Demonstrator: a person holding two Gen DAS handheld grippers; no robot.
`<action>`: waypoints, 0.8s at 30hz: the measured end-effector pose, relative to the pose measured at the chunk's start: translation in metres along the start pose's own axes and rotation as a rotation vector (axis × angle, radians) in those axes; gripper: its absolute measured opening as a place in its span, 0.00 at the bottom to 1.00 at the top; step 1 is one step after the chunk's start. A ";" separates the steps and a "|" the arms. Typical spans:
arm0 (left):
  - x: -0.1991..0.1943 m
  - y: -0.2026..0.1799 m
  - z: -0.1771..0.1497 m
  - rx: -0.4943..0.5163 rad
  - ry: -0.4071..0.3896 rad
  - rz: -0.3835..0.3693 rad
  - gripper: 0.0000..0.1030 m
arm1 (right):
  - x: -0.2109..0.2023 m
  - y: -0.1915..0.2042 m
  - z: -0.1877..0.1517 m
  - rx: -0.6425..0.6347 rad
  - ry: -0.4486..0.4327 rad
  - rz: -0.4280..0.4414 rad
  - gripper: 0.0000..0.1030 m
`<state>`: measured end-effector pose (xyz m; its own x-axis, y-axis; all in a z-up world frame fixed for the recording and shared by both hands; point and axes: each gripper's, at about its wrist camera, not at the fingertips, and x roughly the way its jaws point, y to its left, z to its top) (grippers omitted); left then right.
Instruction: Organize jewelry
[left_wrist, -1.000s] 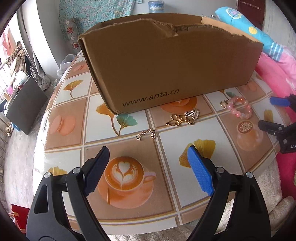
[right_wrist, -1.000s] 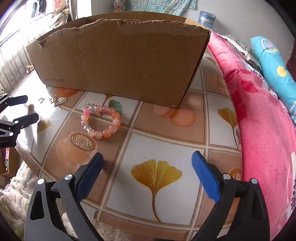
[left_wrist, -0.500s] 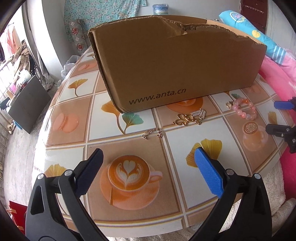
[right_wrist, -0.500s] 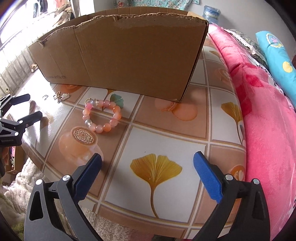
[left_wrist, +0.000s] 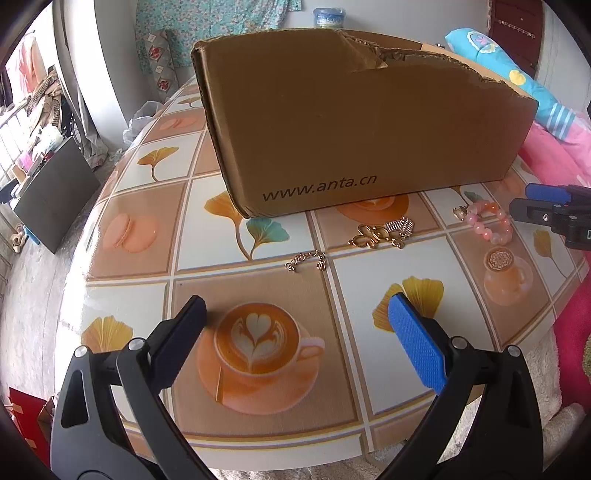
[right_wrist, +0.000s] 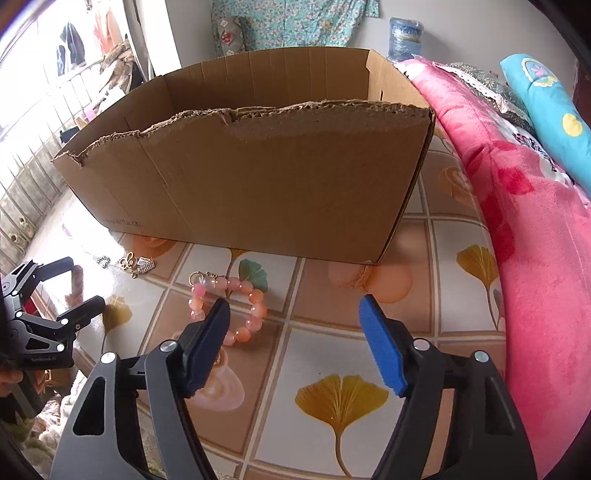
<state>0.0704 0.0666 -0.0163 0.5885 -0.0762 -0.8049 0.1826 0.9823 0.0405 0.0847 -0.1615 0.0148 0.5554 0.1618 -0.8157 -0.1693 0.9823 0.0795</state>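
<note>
A torn brown cardboard box (left_wrist: 354, 133) (right_wrist: 258, 192) stands on the patterned table (left_wrist: 258, 206). In front of it lie a small gold chain (left_wrist: 306, 260), a gold brooch with a sparkly charm (left_wrist: 382, 233) (right_wrist: 136, 264), and a pink bead bracelet (left_wrist: 489, 221) (right_wrist: 225, 306). My left gripper (left_wrist: 295, 321) hangs wide open over the printed coffee cup, short of the chain, holding nothing. My right gripper (right_wrist: 295, 314) is above the table just right of the bracelet; its jaws are closing with nothing between them, and its left finger (right_wrist: 207, 343) overlaps the bracelet's near edge.
A pink blanket (right_wrist: 535, 240) and a blue pillow (right_wrist: 546, 99) lie along the table's right side. A dark box (left_wrist: 55, 195) sits on the floor to the left. The left gripper (right_wrist: 48, 317) shows at the left edge of the right wrist view.
My right gripper has moved in toward the bracelet and risen a little, and its fingers have narrowed. My left gripper has opened slightly wider and stayed put.
</note>
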 end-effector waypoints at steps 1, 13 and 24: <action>-0.001 -0.001 -0.001 -0.002 0.000 0.000 0.93 | 0.001 0.000 0.000 0.000 0.002 0.000 0.59; -0.004 -0.003 -0.004 -0.007 -0.013 0.003 0.93 | 0.012 0.016 -0.005 -0.053 0.051 0.043 0.12; -0.002 -0.003 -0.001 -0.006 -0.006 -0.004 0.93 | -0.014 -0.001 0.003 0.022 -0.010 0.070 0.10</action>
<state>0.0675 0.0642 -0.0154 0.5926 -0.0809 -0.8014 0.1803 0.9830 0.0341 0.0796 -0.1639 0.0274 0.5510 0.2308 -0.8020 -0.1902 0.9704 0.1486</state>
